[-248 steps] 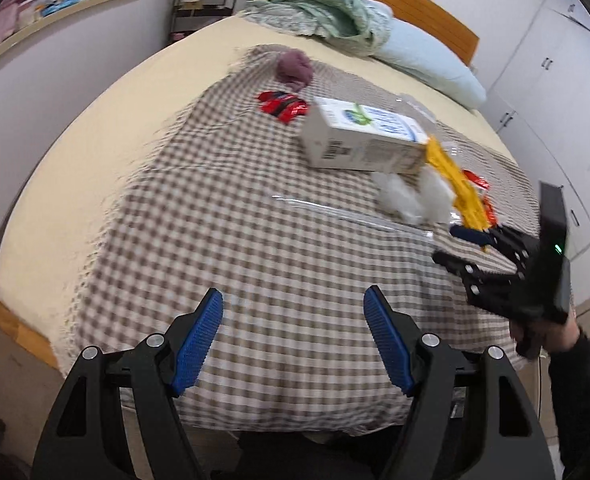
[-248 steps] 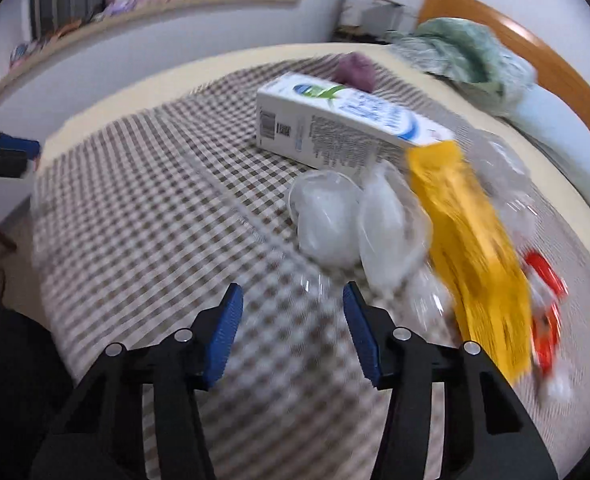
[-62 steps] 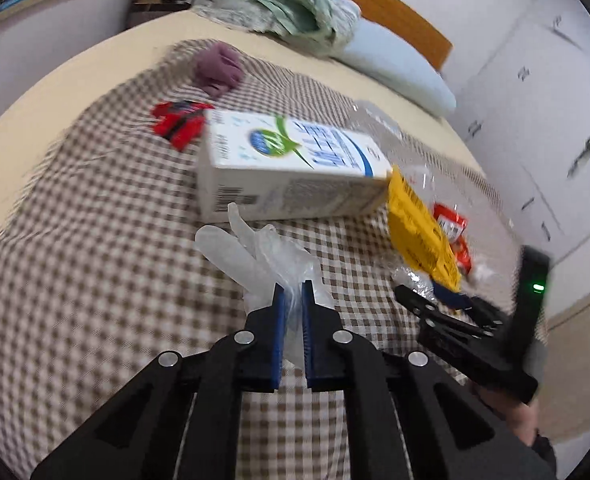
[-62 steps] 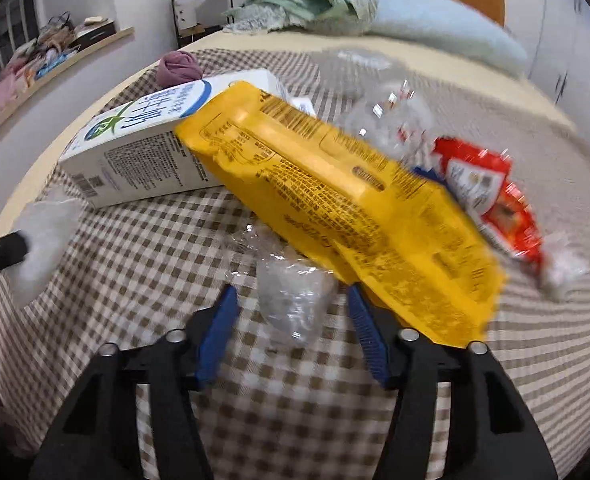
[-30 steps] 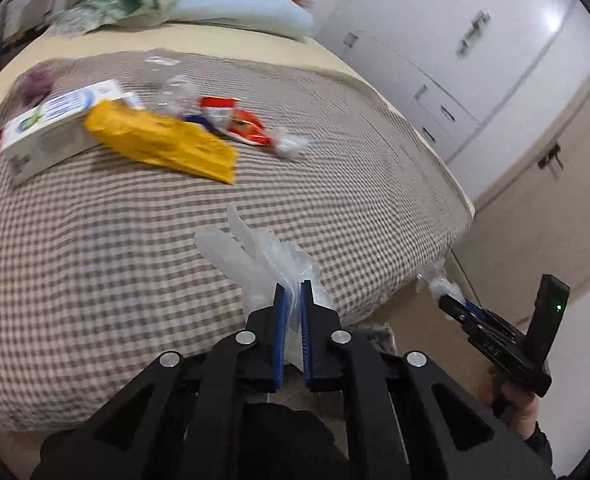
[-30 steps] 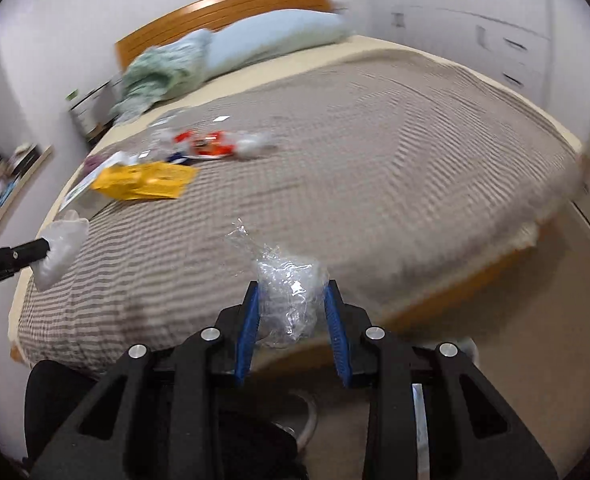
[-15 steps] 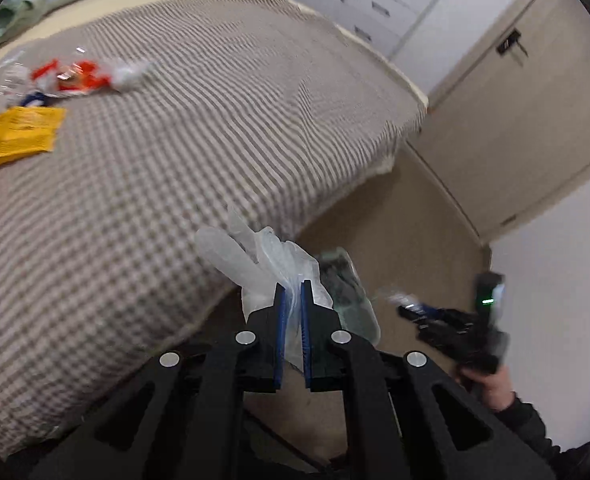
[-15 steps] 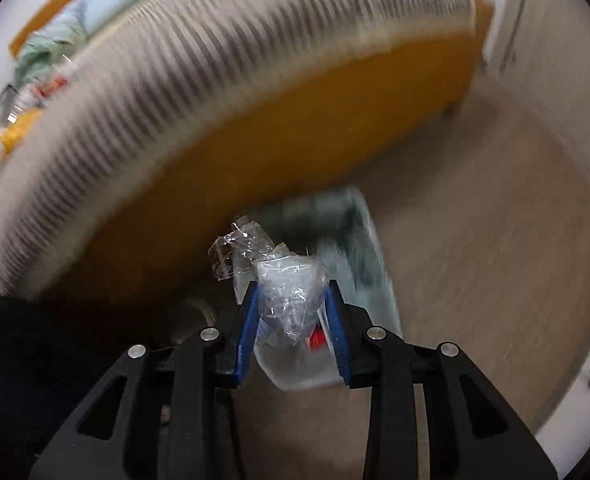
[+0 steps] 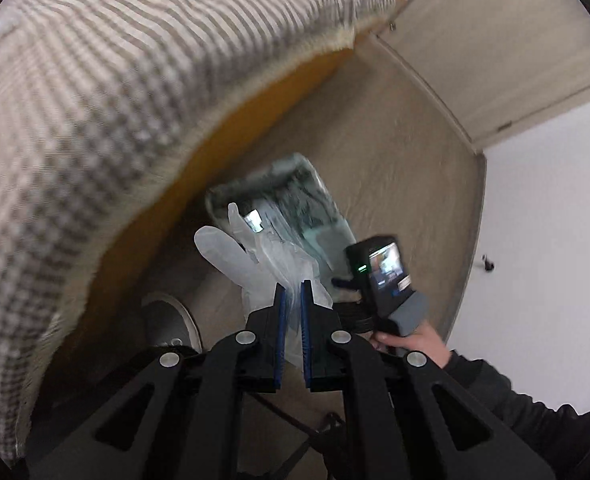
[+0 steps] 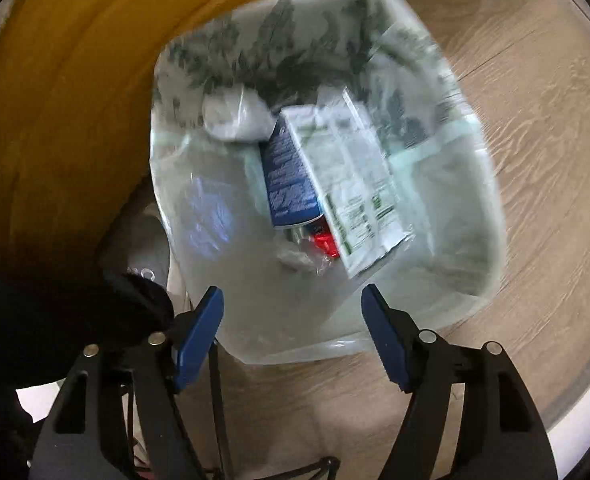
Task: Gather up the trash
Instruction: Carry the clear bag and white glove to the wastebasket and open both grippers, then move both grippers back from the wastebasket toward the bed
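**Dropping trash into the bin**

I am at the drop-off step. My right hand-held gripper [image 10: 291, 336] has just been opening and its jaws stand apart with nothing between them, right above the lined bin [image 10: 483, 216], where a carton [image 10: 335, 176] and wrappers lie. My left hand-held gripper [image 9: 291, 300] is clamped on the glove [image 9: 247, 264], which hangs near the bin [image 9: 319, 188], toward the bed [image 9: 135, 92]. Next, I judge, the left must come over the opening and let go.

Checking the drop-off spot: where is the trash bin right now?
The trash bin, lined with a clear bag, stands on the wooden floor beside the bed frame, directly below the open right tool; in the left wrist view it sits at centre, behind the held glove.
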The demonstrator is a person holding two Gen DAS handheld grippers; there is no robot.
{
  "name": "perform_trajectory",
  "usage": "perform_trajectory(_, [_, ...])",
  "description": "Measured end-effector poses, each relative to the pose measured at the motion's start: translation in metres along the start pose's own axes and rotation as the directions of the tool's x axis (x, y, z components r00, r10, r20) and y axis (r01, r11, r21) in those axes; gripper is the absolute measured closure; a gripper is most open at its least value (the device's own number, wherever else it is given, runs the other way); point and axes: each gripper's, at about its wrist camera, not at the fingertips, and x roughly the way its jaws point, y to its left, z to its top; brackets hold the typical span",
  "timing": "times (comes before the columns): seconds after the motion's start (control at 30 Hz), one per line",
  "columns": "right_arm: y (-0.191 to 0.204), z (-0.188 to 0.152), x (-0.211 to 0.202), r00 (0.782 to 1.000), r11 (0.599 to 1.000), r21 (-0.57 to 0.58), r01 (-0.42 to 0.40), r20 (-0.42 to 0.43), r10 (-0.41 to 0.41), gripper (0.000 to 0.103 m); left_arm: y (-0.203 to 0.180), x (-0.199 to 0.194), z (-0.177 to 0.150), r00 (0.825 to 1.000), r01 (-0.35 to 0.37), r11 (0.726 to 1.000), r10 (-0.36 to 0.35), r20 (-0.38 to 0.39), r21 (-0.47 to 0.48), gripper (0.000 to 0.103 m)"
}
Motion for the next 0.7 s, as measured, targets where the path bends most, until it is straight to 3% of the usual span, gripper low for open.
perform_trajectory(0.17, [-0.037,-0.009,-0.051,0.993,0.998,0.057,0.039,0.113,-0.045,0.030,-0.013,0.058,0.016,0.992,0.048,0.999,-0.045,-0.118,0.020,0.099])
perform_trajectory(0.33, [-0.067,-0.026,-0.085,0.982,0.988,0.147,0.043,0.173,-0.068,0.030,-0.013,0.145,0.028,0.965,0.040,0.999,-0.041,-0.258,-0.008,0.099])
perform_trajectory(0.43, [-0.068,-0.032,-0.092,0.980,0.986,0.163,0.030,0.188,-0.061,0.030,-0.015,0.175,0.050,0.974,0.006,1.000,-0.007,-0.226,-0.005,0.096])
perform_trajectory(0.47, [-0.066,-0.034,-0.091,0.981,0.986,0.165,0.023,0.189,-0.055,0.030,-0.012,0.185,0.060,0.981,-0.003,1.000,-0.001,-0.195,-0.019,0.085])
perform_trajectory(0.5, [-0.064,-0.035,-0.089,0.982,0.986,0.165,0.018,0.180,-0.048,0.030,-0.009,0.192,0.067,0.983,-0.021,0.999,0.014,-0.180,-0.036,0.039])
perform_trajectory(0.53, [-0.061,-0.035,-0.086,0.984,0.987,0.163,0.017,0.172,-0.045,0.030,0.000,0.200,0.076,0.985,-0.068,0.995,0.055,-0.165,-0.077,0.007])
perform_trajectory(0.7, [-0.029,-0.036,-0.071,0.992,0.997,0.078,0.013,0.123,-0.023,0.030,0.023,0.184,0.075,0.996,-0.019,0.990,0.006,-0.090,-0.142,0.008])
